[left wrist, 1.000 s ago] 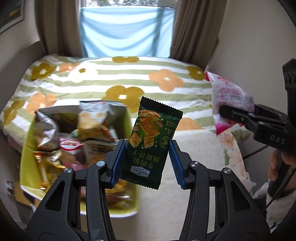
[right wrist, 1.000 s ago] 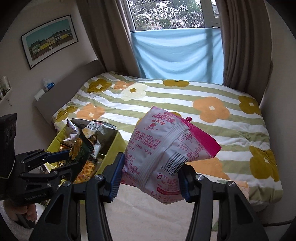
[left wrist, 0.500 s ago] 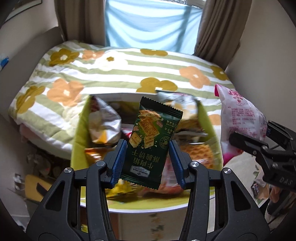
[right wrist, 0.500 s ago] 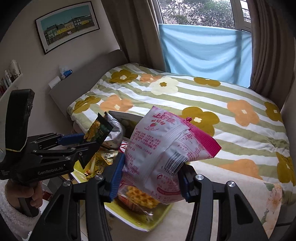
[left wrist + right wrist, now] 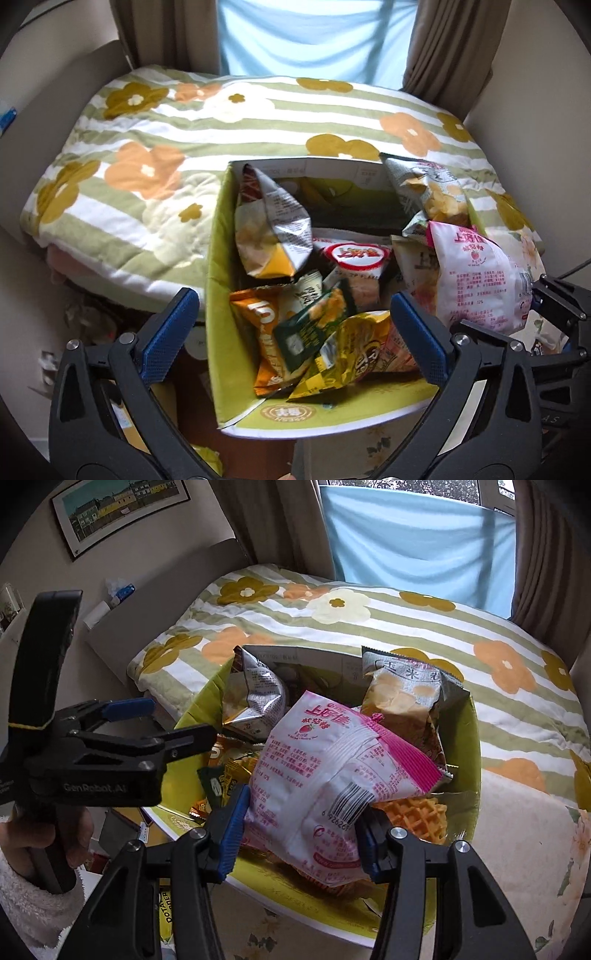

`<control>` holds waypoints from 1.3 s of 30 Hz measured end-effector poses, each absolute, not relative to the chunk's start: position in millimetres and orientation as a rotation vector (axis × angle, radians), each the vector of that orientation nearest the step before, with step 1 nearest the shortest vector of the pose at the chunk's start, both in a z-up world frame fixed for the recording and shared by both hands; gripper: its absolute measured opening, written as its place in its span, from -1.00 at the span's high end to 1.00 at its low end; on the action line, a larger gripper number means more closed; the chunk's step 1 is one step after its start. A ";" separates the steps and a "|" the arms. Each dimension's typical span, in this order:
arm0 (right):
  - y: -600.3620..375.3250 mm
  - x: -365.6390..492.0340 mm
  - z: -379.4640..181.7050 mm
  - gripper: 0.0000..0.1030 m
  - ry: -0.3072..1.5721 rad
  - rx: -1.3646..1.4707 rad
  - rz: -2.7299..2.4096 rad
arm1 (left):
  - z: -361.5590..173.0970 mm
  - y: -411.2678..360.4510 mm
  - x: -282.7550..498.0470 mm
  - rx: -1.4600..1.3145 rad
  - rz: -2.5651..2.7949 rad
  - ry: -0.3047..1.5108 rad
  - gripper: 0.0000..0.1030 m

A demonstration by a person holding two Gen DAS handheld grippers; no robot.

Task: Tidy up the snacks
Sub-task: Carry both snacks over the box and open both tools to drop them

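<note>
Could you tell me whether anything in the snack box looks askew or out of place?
Nothing looks spilled or damaged. The packets simply lie jumbled in the green box: the dark green cracker packet is tilted on the pile, and the pink bag is in the right gripper above it.

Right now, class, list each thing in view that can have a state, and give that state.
left gripper: open, empty, over the box.
right gripper: shut on the pink snack bag.
pink snack bag: sealed, held above the box.
green cracker packet: lying loose in the box.
box: open-topped, heaped with snacks.
</note>
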State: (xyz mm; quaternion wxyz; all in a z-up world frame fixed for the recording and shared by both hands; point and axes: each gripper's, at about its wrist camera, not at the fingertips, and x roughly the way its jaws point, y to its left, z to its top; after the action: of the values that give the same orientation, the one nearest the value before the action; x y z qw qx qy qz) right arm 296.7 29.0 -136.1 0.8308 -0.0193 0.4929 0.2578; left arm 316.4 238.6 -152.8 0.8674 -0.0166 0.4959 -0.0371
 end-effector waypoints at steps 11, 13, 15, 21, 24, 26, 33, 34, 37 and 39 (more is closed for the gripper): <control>62.6 304.4 -150.2 -0.18 1.049 -0.125 0.627 | -158.8 265.3 298.2 -0.140 -0.012 1.059 -0.99; 64.8 299.3 -147.6 -0.90 1.001 -0.162 0.625 | -157.8 265.8 297.3 -0.134 -0.004 1.053 -0.99; 61.7 294.0 -146.4 -0.99 0.965 -0.186 0.632 | -156.9 265.0 295.0 -0.146 -0.004 1.047 -0.99; 46.1 293.6 -148.0 -0.99 0.983 -0.150 0.592 | -159.7 255.4 290.5 -0.145 -0.024 1.058 -0.99; 41.4 290.7 -141.4 -0.99 0.964 -0.145 0.576 | -155.7 248.8 288.0 -0.117 -0.028 1.050 -0.99; 37.2 288.7 -137.7 -0.99 0.972 -0.136 0.567 | -151.6 243.2 288.6 -0.096 -0.044 1.043 -0.99; 10.9 273.4 -122.6 -0.99 0.935 -0.101 0.483 | -137.4 213.8 296.0 -0.040 -0.147 1.011 -0.99; 3.3 270.0 -119.5 -0.99 0.928 -0.089 0.465 | -137.6 207.2 298.8 -0.033 -0.161 1.017 -0.99; -20.5 262.9 -112.6 -0.99 0.924 -0.069 0.409 | -138.1 181.6 303.3 0.005 -0.213 1.024 -0.99; -37.8 257.8 -109.0 -0.99 0.924 -0.061 0.364 | -135.9 162.6 302.4 0.025 -0.253 1.021 -0.99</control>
State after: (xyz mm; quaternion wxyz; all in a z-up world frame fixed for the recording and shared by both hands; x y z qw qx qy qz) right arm 257.8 -37.8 -109.0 0.8787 -0.0292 0.4433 0.1746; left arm 302.4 162.6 -135.9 0.8647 0.0120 0.4874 -0.1208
